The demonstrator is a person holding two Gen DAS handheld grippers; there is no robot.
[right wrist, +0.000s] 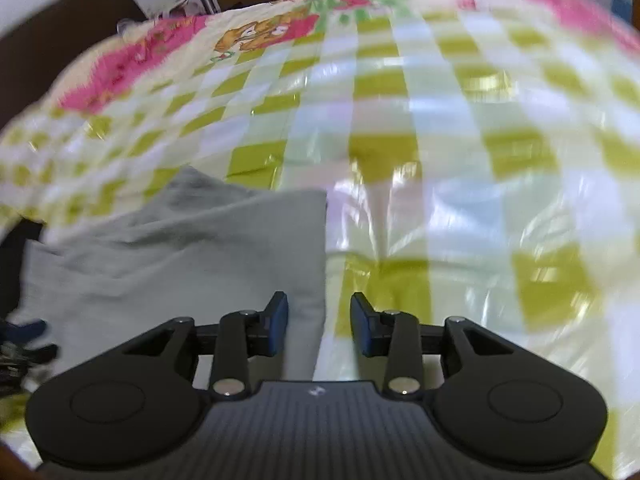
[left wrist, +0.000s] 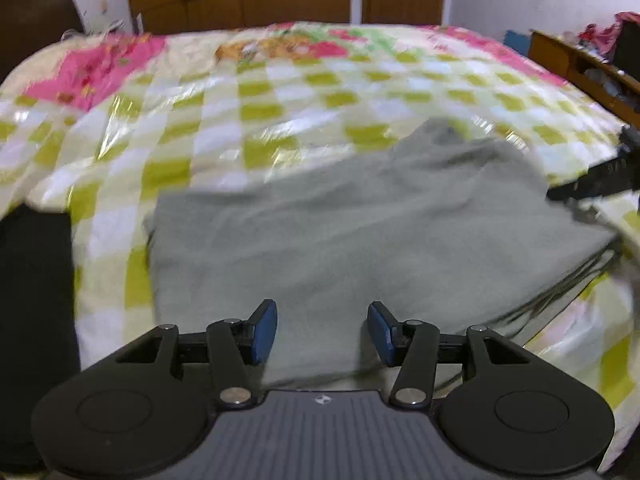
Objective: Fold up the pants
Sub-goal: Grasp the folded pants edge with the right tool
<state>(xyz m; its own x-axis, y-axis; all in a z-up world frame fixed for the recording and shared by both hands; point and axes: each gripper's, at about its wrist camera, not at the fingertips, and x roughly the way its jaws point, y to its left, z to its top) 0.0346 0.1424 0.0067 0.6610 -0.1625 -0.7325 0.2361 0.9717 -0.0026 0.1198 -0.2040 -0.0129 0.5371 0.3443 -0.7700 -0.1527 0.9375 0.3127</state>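
1. The left gripper [left wrist: 322, 332] has two blue pads [left wrist: 264, 334] set on black finger blocks, facing each other.
2. Outward of each pad, black link arms run back to silver round screws [left wrist: 235, 395].
3. Behind the jaws sits a dark grey ribbed body [left wrist: 320, 436] bearing a small white emblem, flanked by two black rounded lobes with a circular recess each.
4. The right gripper [right wrist: 319, 326] is built alike: blue pads [right wrist: 279, 324], black links, silver screws [right wrist: 228, 387], ribbed body [right wrist: 316, 428].
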